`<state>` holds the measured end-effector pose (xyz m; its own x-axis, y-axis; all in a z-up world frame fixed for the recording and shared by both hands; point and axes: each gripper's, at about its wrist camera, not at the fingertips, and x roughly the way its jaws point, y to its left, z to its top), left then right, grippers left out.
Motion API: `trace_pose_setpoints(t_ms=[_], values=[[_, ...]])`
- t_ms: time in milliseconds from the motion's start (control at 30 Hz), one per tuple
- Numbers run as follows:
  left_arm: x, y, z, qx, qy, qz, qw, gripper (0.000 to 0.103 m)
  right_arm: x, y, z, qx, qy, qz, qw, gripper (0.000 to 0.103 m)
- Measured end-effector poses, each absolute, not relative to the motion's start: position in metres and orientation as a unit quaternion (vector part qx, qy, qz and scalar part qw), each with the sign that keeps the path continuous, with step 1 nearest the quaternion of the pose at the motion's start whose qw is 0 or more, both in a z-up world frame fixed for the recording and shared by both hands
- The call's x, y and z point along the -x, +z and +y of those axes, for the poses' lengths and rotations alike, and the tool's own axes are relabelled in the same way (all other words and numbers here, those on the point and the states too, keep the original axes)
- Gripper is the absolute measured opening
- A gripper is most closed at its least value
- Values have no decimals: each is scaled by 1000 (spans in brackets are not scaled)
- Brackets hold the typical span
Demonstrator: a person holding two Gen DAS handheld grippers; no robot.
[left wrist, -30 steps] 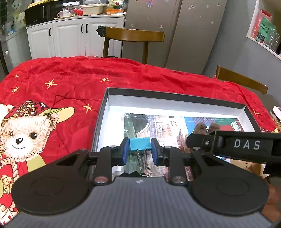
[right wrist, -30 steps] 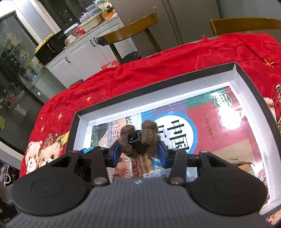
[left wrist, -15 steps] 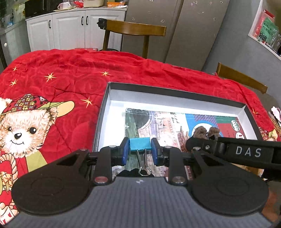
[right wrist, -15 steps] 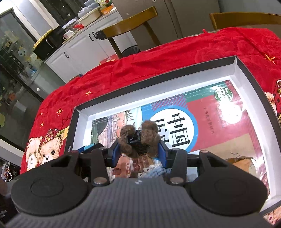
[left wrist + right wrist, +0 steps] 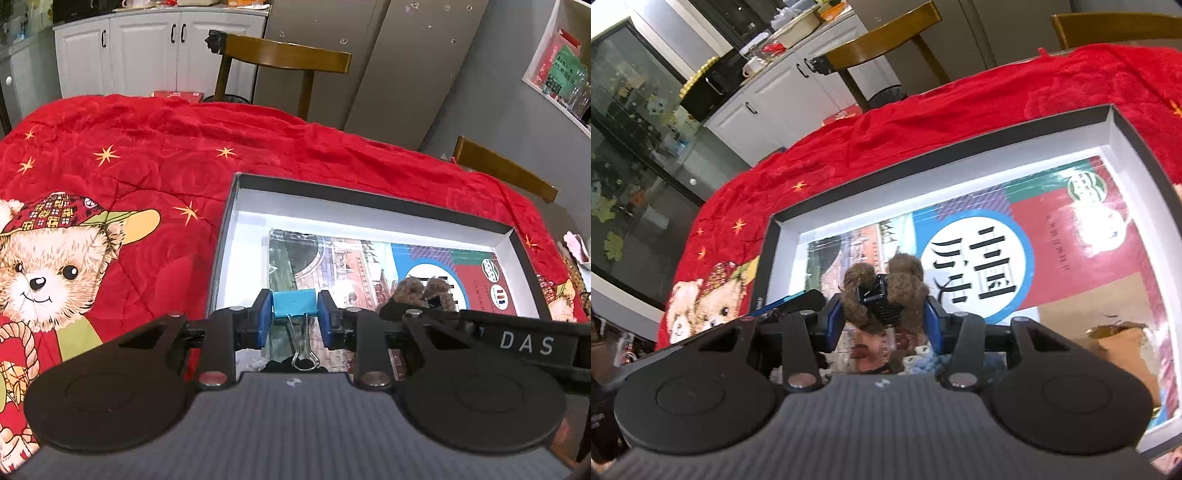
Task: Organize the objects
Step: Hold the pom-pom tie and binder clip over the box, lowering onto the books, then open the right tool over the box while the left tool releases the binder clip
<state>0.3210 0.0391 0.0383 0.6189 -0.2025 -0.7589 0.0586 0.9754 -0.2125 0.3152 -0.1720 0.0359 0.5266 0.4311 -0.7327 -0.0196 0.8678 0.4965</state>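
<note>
The left gripper [image 5: 294,322] is clamping a blue binder clip [image 5: 294,304] between its fingers [image 5: 261,319], pads pressing on the clip's two side faces, wire handles hanging toward the camera. The right gripper [image 5: 882,322] is holding a brown plush hair claw [image 5: 882,301]; its fingers [image 5: 932,325] are bearing on the fuzzy lobes at each side. Both objects are hanging above the open black box [image 5: 369,206], which is lying on the red blanket [image 5: 147,155] covering the tabletop. A printed packet [image 5: 1052,240] is covering most of the box floor.

Likely faults from this position:

- Collision. The right gripper is sitting just beside the left one, near the front wall of the box. Lowering both together is likely to knock the bodies against each other.
- Slip. The clip is narrow and smooth-sided; a tilt during descent is likely to let it rotate or drop early.
- Snagging. The plush pile is compressing under the pads and may be clinging to them on release, dragging the claw off its spot.
- Sliding. The packet looks glossy, so a released object is apt to skid toward a wall.
- Rim contact. A low approach risks catching the near edge of the box and shifting it on the soft blanket.
</note>
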Motion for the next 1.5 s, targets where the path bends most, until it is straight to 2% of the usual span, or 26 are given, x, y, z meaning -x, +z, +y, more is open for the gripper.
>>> trace_pose_setpoints(t_ms=[600, 767, 833, 1000, 1433, 1500], values=[[-327, 37, 48, 108, -91, 450, 882, 31, -315, 34, -171, -230, 148, 469, 840, 52], [-325, 43, 48, 90, -87, 439, 890, 32, -313, 41, -168, -212, 154, 458, 850, 61], [-324, 47, 48, 87, -80, 435, 893, 33, -312, 44, -169, -215, 158, 453, 851, 72], [-320, 60, 58, 106, -79, 421, 897, 52, -306, 58, -174, -236, 169, 431, 854, 82], [-258, 149, 68, 107, -115, 301, 941, 56, -251, 139, -181, -244, 220, 326, 887, 92], [-240, 165, 70, 108, -128, 274, 947, 61, -235, 154, -185, -245, 223, 297, 896, 94]])
